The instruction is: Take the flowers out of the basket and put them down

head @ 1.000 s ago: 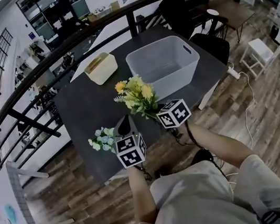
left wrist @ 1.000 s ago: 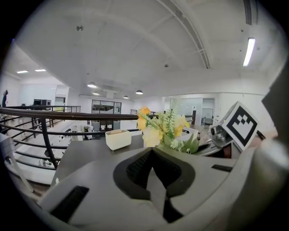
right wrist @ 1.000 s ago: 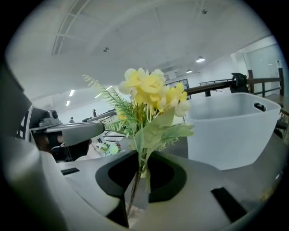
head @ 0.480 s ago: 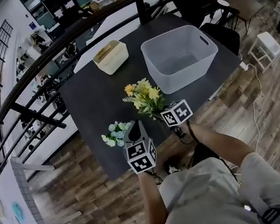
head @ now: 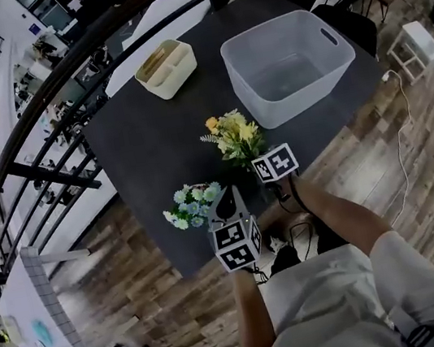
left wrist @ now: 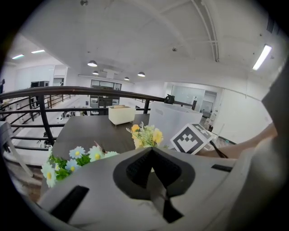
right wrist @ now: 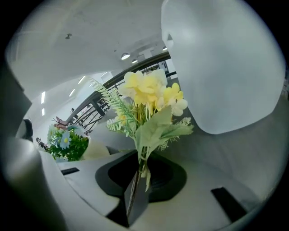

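Observation:
A yellow flower bunch [head: 234, 134] stands upright over the dark table [head: 139, 149], just in front of the grey basket [head: 290, 66]. My right gripper [head: 270, 169] is shut on its stem, and the right gripper view shows the stem pinched between the jaws [right wrist: 142, 173] with the yellow flowers [right wrist: 151, 97] above. A blue and white flower bunch [head: 192, 206] lies on the table near its front edge. My left gripper [head: 230, 212] is just right of it, jaws together [left wrist: 153, 176] with nothing between them. That bunch [left wrist: 67, 162] shows off to the left in the left gripper view.
A cream box [head: 166, 68] sits at the table's far side, left of the basket, which looks empty. A black railing [head: 48, 98] runs behind the table. Wooden floor [head: 410, 144] and a cable lie to the right. The person's arms reach in from below.
The head view has shifted. The right gripper with the yellow bunch has come a little away from the basket, toward the table's front. The blue bunch stays beside the left gripper.

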`<state>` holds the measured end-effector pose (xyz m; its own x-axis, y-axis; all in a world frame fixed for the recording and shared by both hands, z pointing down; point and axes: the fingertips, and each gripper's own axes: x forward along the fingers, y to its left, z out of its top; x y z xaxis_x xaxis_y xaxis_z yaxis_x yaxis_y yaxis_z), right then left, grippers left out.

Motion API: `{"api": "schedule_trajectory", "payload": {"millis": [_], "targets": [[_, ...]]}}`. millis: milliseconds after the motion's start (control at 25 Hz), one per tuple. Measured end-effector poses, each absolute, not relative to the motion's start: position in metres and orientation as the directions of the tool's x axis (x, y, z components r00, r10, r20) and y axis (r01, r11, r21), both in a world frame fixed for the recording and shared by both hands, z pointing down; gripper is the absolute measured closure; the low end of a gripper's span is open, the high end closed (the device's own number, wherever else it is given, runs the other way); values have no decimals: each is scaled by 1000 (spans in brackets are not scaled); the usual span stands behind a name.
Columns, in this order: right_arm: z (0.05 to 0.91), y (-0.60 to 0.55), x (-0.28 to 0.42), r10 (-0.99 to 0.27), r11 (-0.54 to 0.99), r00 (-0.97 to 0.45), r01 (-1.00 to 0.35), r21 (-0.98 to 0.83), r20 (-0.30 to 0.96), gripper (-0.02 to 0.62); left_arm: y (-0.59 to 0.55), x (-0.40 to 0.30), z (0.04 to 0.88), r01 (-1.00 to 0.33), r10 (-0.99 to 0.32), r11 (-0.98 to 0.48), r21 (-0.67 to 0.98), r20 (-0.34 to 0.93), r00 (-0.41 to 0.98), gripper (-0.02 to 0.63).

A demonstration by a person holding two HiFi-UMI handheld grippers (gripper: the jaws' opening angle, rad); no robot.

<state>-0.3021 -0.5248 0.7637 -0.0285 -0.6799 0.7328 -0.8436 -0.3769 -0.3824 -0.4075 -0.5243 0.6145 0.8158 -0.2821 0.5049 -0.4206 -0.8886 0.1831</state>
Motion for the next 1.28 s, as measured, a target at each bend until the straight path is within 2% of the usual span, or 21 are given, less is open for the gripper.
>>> {"api": "schedule_trajectory", "payload": {"millis": [400, 560, 800, 960, 1280], "targets": [[777, -537, -301, -668, -379, -19, -852, -362, 744, 474, -505, -395, 636, -384, -219, -900, 204, 551, 805, 588], [773, -534, -299, -658, -397, -9, -845, -357, 753, 413, -495, -389, 631, -377, -212, -903, 205, 550, 808, 588], [731, -497, -297, -692, -389, 4, -844, -368, 722, 368, -476, -390, 606, -377, -245, -911, 166, 519, 819, 588], [687, -465, -296, -763, -354, 16, -846, -398, 646, 368, -471, -396, 592, -424, -303, -892, 158, 487, 819, 588], [581, -385, -303, -916, -281, 110, -862, -422, 387, 370, -432, -402, 562, -493, -407, -863, 112, 423, 809, 588]]}}
